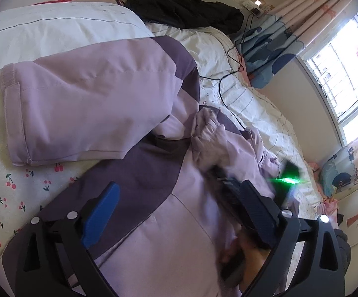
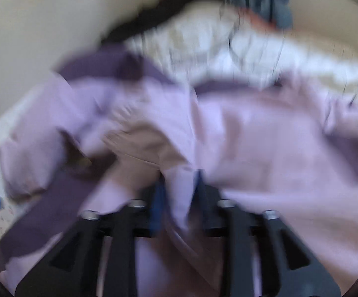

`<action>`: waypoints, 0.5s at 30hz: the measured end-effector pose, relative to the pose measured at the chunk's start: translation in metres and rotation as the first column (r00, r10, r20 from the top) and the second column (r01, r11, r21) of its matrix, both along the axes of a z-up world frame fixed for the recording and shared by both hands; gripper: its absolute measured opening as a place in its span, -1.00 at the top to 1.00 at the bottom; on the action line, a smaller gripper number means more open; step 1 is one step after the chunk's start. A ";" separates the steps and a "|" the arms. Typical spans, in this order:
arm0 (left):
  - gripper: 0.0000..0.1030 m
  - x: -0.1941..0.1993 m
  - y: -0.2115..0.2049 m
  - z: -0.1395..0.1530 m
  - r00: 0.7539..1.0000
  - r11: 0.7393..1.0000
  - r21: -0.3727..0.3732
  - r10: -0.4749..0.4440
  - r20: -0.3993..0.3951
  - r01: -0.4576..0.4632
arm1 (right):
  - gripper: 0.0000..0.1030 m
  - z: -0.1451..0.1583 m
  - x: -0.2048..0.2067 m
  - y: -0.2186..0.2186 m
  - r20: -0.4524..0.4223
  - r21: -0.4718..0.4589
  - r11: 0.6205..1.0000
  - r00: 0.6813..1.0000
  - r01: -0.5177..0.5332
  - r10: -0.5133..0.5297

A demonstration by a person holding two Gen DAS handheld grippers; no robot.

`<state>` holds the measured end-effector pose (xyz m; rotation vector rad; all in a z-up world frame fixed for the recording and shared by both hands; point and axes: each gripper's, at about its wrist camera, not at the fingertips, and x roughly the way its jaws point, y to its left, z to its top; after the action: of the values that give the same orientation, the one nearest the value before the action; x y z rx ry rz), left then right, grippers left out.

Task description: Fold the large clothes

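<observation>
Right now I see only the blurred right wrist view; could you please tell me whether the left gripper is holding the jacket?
Observer: No. The left gripper is open, jaws wide apart over the jacket, with nothing pinched.
Operator: Thank you. How does the sleeve lie?
Observer: The sleeve lies spread flat on the bed, its cuff at the left of the left wrist view.
Operator: Is anything else lying near it?
Observer: A black cable runs over the sheet just beyond the jacket.
</observation>
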<state>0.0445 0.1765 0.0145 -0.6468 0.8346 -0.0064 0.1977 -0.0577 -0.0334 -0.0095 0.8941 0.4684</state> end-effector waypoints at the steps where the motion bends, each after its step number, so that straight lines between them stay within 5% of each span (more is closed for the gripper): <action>1: -0.82 0.001 -0.001 0.000 1.000 1.000 0.006 -0.007 -0.001 0.007 | 0.27 -0.001 0.002 -0.003 -0.020 0.019 1.000 1.000 0.005 -0.004; 3: -0.82 0.002 -0.004 -0.001 1.000 0.999 0.024 -0.022 -0.004 0.022 | -0.04 0.010 -0.001 -0.010 -0.033 0.070 0.997 0.999 0.013 -0.011; 7: -0.82 0.004 -0.018 0.002 0.997 0.995 0.072 -0.075 0.002 0.075 | -0.22 0.048 -0.038 -0.055 0.002 0.193 0.981 1.000 0.030 -0.031; 9: -0.82 0.004 -0.029 0.007 0.994 0.988 0.109 -0.108 0.025 0.105 | -0.51 0.068 -0.069 -0.101 0.059 0.240 0.966 0.991 0.099 -0.116; 11: -0.82 0.008 -0.046 0.014 0.985 0.977 0.159 -0.157 0.069 0.145 | -0.55 0.077 -0.090 -0.143 0.080 0.270 0.944 0.972 0.191 -0.219; 15: -0.82 0.035 -0.079 0.028 0.961 0.953 0.231 -0.235 0.145 0.198 | -0.56 0.077 -0.119 -0.242 0.015 0.385 0.825 0.891 0.413 -0.453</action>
<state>0.0792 0.0971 0.0426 -0.3425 0.7249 -0.1673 0.0784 -0.2996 0.0433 0.5091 0.6620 0.1986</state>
